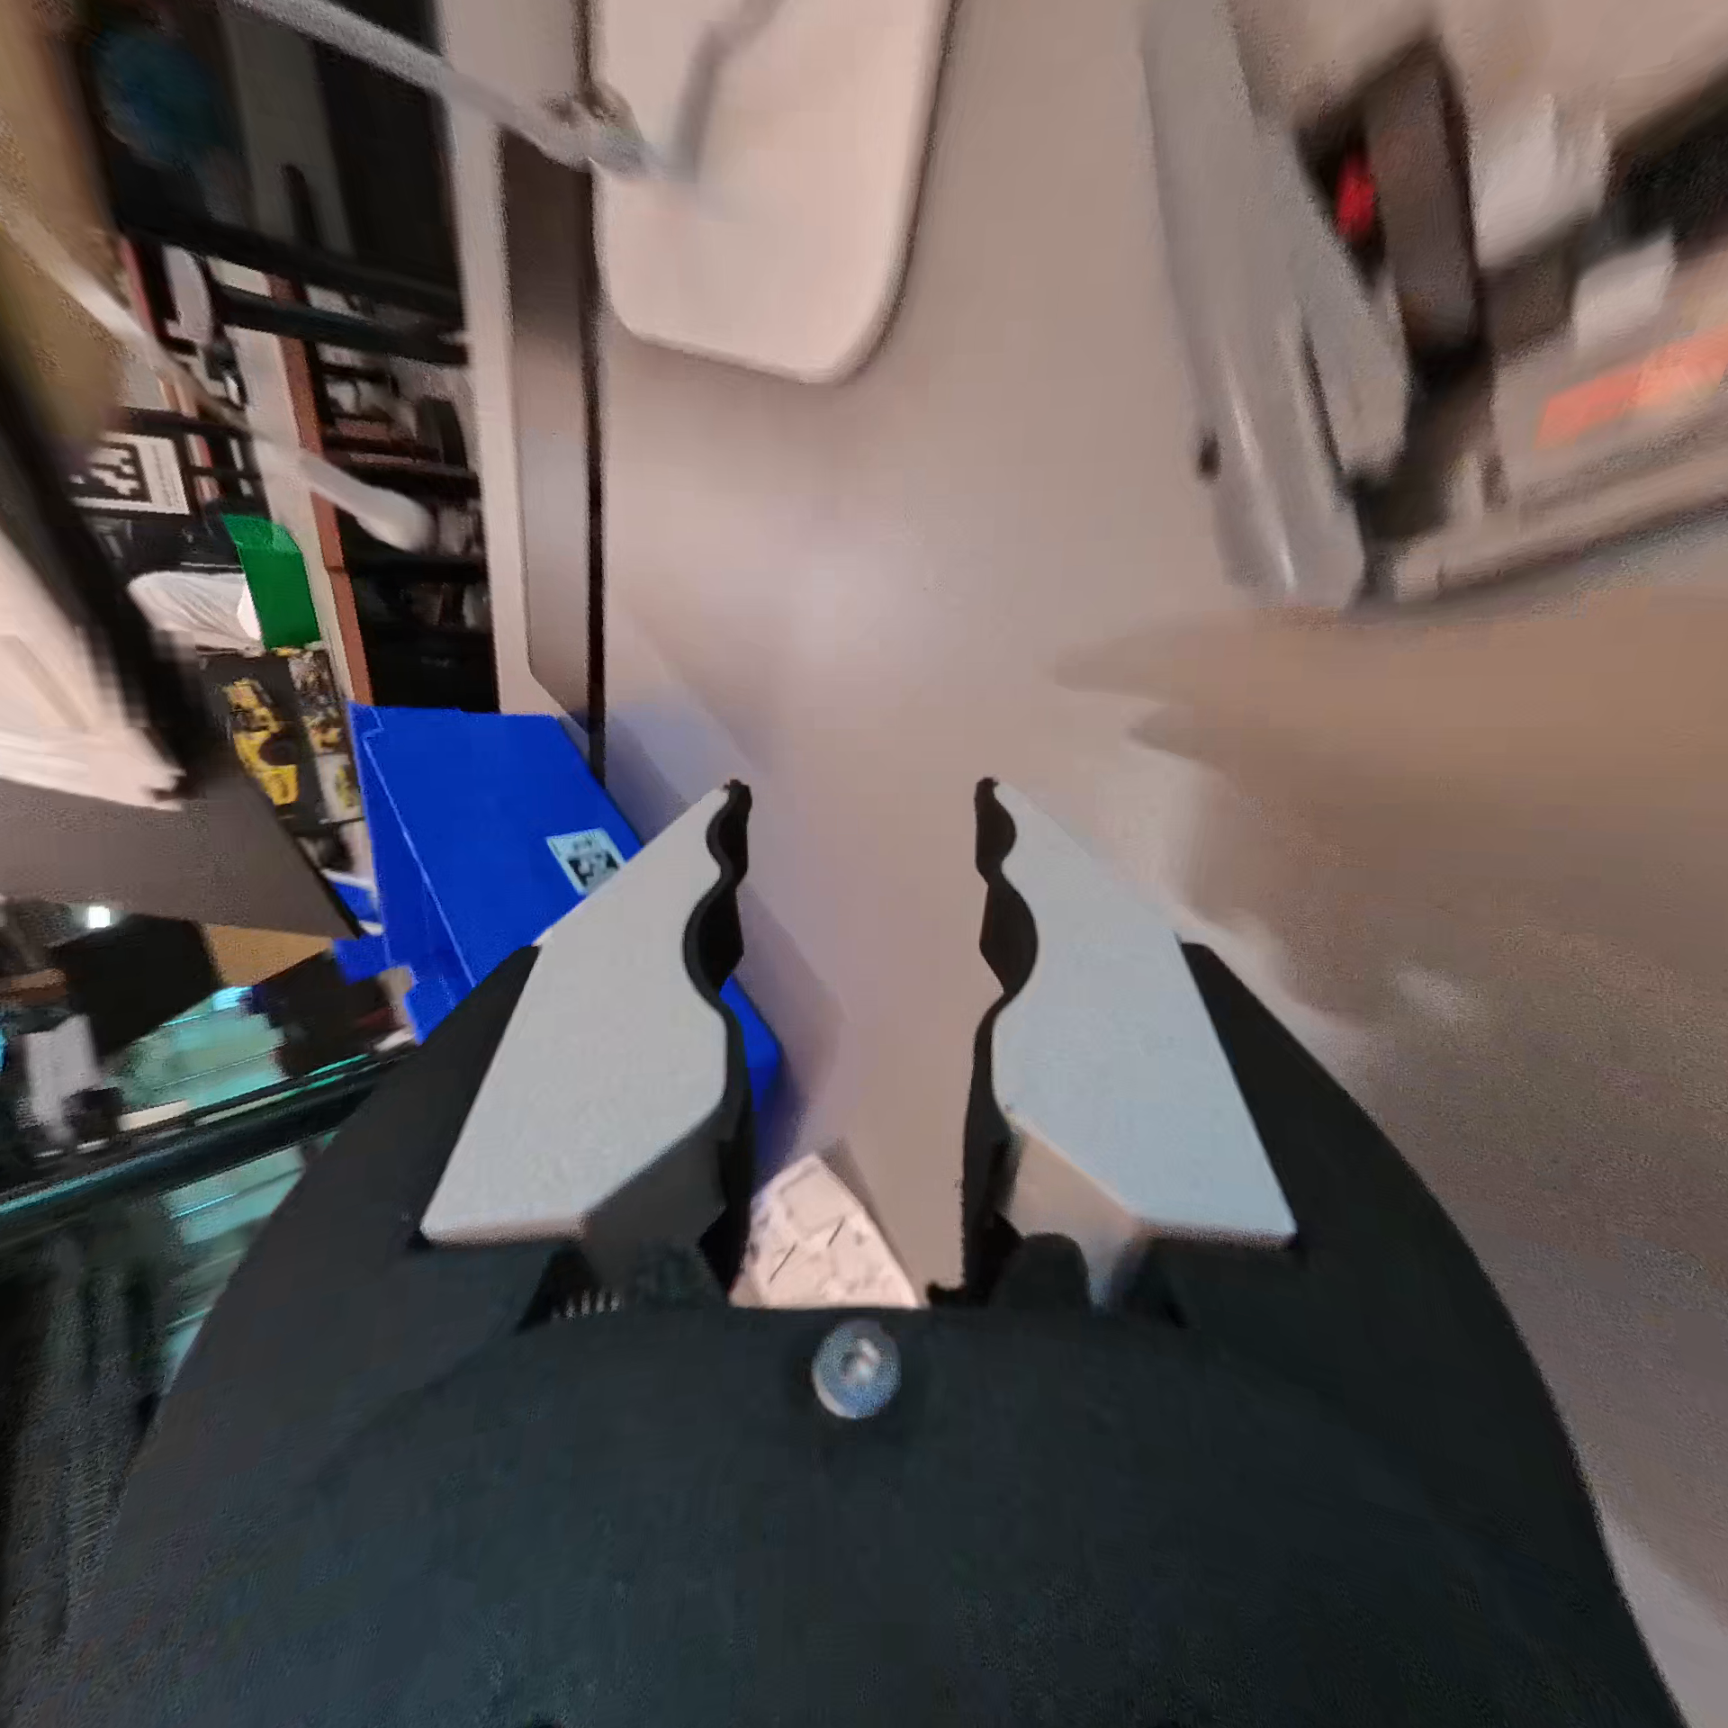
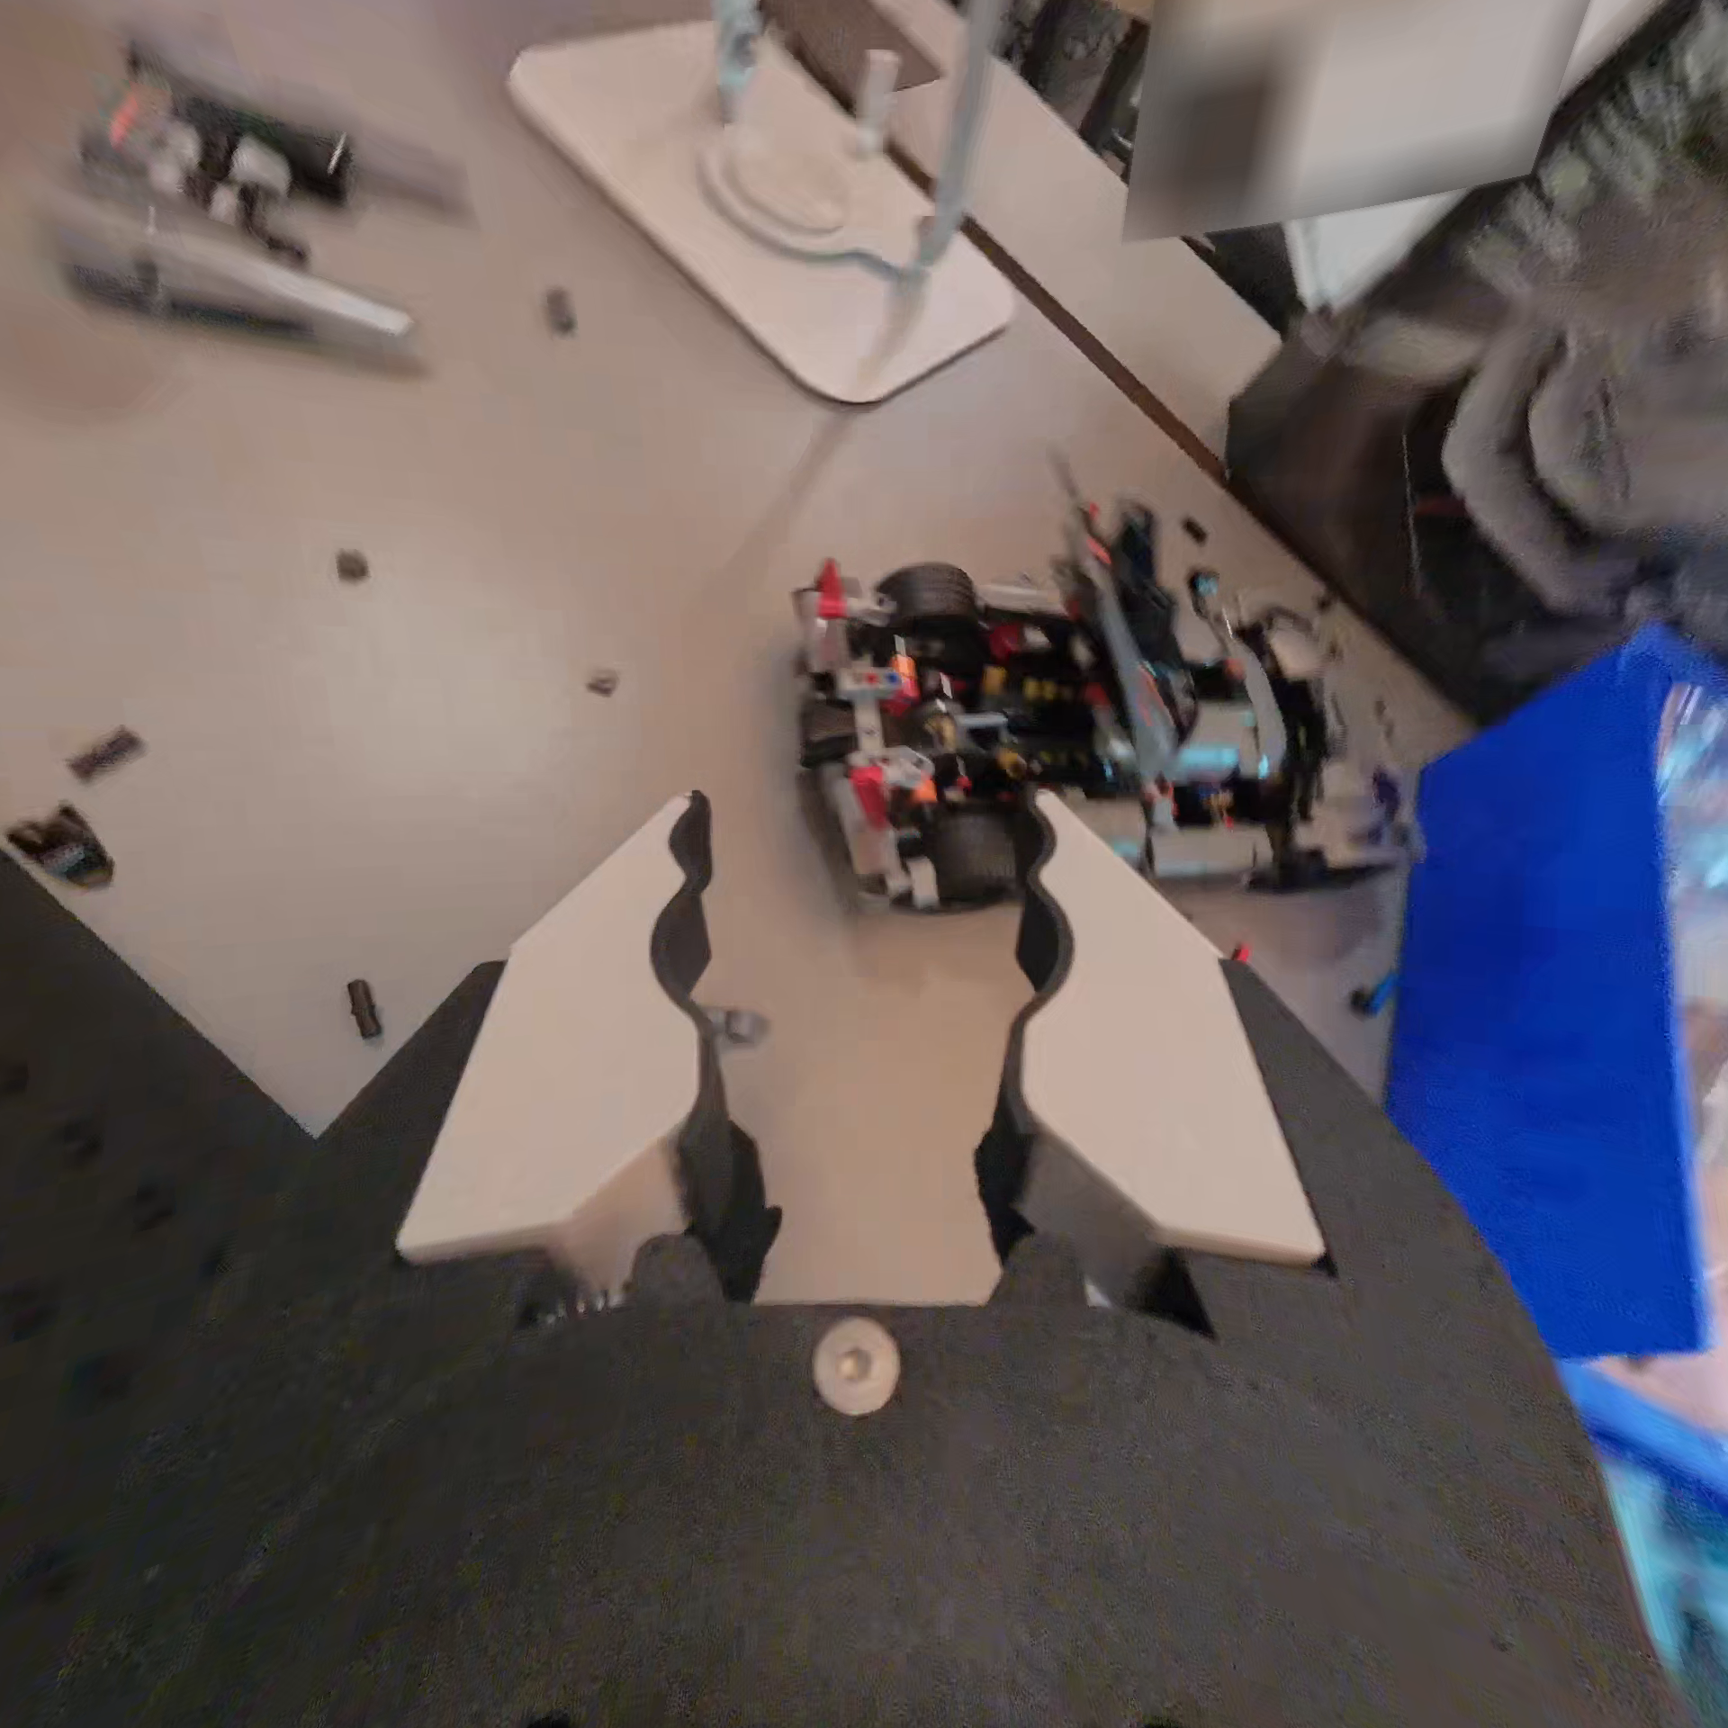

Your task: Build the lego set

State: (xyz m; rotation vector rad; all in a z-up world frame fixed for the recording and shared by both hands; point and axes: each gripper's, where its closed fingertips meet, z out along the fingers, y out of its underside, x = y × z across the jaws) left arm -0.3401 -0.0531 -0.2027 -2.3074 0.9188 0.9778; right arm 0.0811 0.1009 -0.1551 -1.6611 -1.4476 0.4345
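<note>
A partly built lego car (image 2: pixel 963 729) with black tyres, grey beams and red and orange pieces stands on the pale table (image 2: pixel 468 561) in the right wrist view. My right gripper (image 2: pixel 865 809) is open and empty, held above the table just short of the car. Several small dark loose pieces (image 2: pixel 365 1008) lie scattered to its left. A small grey piece (image 2: pixel 739 1024) lies between its fingers on the table. My left gripper (image 1: pixel 860 795) is open and empty over bare table (image 1: pixel 888 580); its view is blurred, and no lego model shows there.
A blue bin (image 2: pixel 1552 1010) stands at the right, also seen in the left wrist view (image 1: pixel 486 842). A white stand base (image 2: pixel 748 206) sits at the back. More grey and black lego parts (image 2: pixel 224 215) lie far left. A printed sheet (image 1: pixel 813 1244) lies under my left gripper.
</note>
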